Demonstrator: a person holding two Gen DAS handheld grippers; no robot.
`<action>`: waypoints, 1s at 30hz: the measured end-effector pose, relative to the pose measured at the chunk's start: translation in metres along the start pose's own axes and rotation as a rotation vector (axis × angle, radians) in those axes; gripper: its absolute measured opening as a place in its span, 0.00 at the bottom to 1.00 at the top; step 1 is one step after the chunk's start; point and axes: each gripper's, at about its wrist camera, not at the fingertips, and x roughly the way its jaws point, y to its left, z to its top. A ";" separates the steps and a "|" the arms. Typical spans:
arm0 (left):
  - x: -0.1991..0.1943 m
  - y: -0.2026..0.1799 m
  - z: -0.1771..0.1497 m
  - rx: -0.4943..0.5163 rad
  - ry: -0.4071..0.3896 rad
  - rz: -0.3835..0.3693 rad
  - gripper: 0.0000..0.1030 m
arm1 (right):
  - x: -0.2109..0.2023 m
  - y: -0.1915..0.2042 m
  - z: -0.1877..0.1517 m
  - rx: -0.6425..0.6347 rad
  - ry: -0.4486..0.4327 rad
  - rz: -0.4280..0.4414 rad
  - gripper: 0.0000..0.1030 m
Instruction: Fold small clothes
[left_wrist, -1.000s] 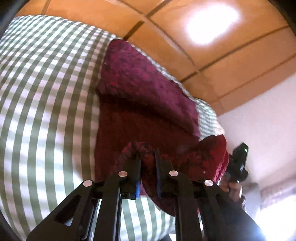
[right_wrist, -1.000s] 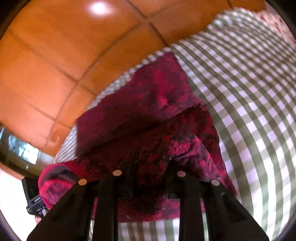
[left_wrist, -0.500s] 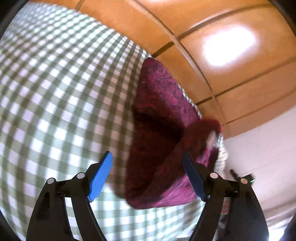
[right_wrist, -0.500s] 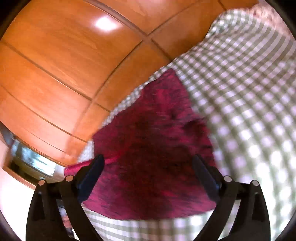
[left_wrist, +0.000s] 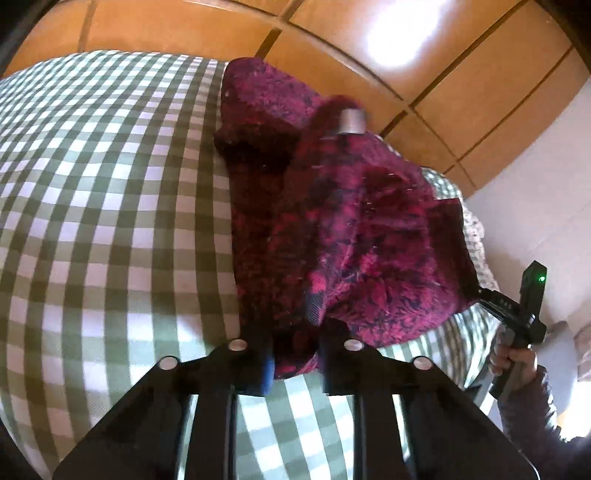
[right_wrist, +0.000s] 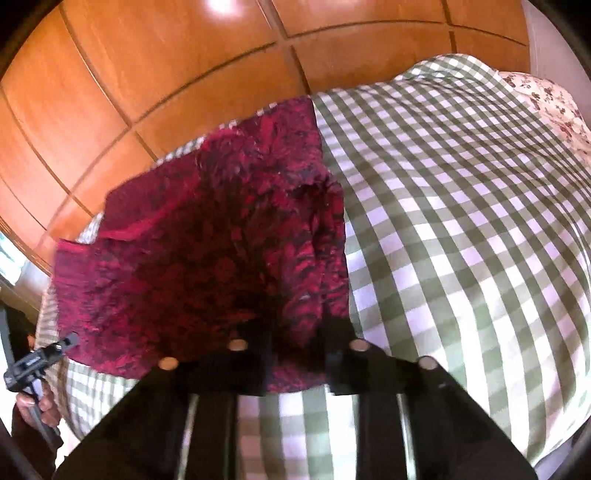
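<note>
Dark red patterned cloth, a small garment (left_wrist: 351, 229), is lying partly folded on the green and white checked bed cover (left_wrist: 110, 221), close to the far edge by the orange wooden panels (left_wrist: 480, 92). You are pinching its near hem at two places. Your left gripper (left_wrist: 295, 354) has just been closing, and its fingers are now pressing on a bunched fold of the garment. Your right gripper (right_wrist: 297, 363) has just been closing too, and its fingers are clamping the hem near the other corner. In the left view your right hand (left_wrist: 517, 362) is showing at the side.
</note>
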 end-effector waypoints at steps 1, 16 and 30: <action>-0.005 0.000 -0.003 0.007 -0.001 -0.008 0.13 | -0.006 0.001 -0.004 -0.001 0.000 0.012 0.13; -0.079 0.002 -0.092 0.019 0.103 -0.086 0.11 | -0.078 0.005 -0.093 0.036 0.106 0.108 0.13; -0.108 -0.051 -0.040 0.335 -0.175 0.448 0.72 | -0.071 0.091 -0.058 -0.234 -0.113 -0.096 0.73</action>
